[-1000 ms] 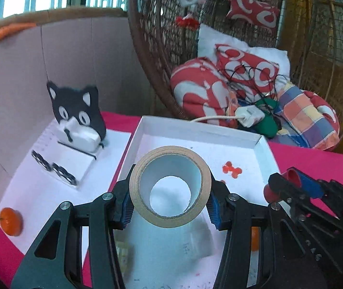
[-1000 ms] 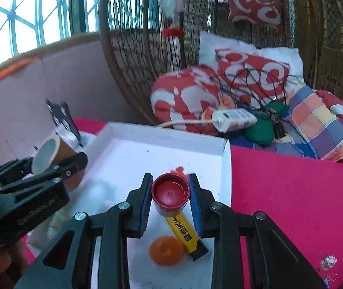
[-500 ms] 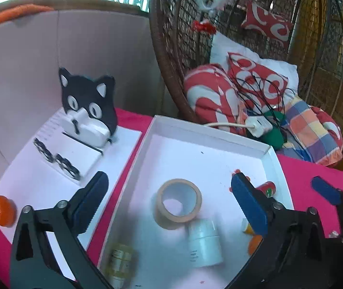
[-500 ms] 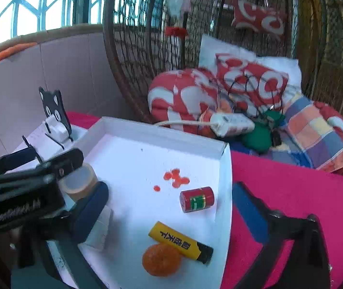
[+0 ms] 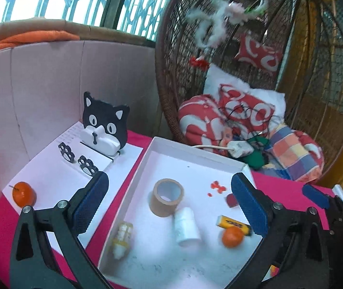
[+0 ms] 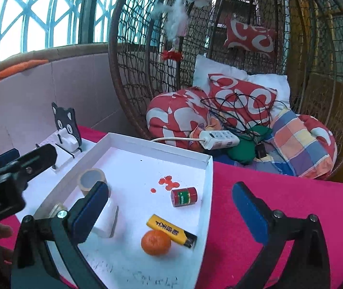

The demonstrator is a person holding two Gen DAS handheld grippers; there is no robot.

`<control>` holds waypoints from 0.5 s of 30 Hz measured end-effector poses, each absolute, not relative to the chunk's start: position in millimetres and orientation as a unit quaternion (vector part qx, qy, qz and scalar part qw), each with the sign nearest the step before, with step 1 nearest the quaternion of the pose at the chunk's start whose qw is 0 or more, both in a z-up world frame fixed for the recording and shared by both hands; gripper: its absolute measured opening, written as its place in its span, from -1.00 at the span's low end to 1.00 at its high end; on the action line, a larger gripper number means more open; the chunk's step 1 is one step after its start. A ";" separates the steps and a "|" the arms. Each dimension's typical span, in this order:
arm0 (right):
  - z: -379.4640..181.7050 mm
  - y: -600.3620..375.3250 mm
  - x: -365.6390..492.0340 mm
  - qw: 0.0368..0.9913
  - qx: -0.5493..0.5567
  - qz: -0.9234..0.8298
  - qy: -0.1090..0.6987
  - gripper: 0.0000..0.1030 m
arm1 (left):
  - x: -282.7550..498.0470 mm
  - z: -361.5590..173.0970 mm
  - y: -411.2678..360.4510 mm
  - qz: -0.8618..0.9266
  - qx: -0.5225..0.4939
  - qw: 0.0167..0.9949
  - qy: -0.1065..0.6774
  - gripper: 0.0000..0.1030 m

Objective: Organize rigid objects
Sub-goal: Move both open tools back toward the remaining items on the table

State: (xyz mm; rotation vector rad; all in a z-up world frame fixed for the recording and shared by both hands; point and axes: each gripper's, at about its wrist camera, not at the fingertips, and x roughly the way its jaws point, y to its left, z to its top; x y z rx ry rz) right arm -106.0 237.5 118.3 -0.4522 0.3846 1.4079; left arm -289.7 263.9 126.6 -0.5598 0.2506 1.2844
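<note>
both jaws have just sprung wide, leaving the tape roll (image 5: 166,200) and red can (image 6: 184,196) in the white tray (image 6: 147,144).

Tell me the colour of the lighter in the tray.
Yellow with a black end: the lighter, clearest in the right wrist view.

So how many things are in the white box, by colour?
Orange: 1, the orange
Yellow: 2, the lighter and the small bottle
Red: 1, the can
Brown: 1, the tape
White: 1, the white bottle
Total: 6 in the box, not counting the tiny red bits.
</note>
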 end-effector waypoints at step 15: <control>136.7 184.2 -76.6 0.732 -0.173 0.634 0.179 1.00 | -251.7 149.0 212.8 0.577 -0.220 0.775 0.138 1.00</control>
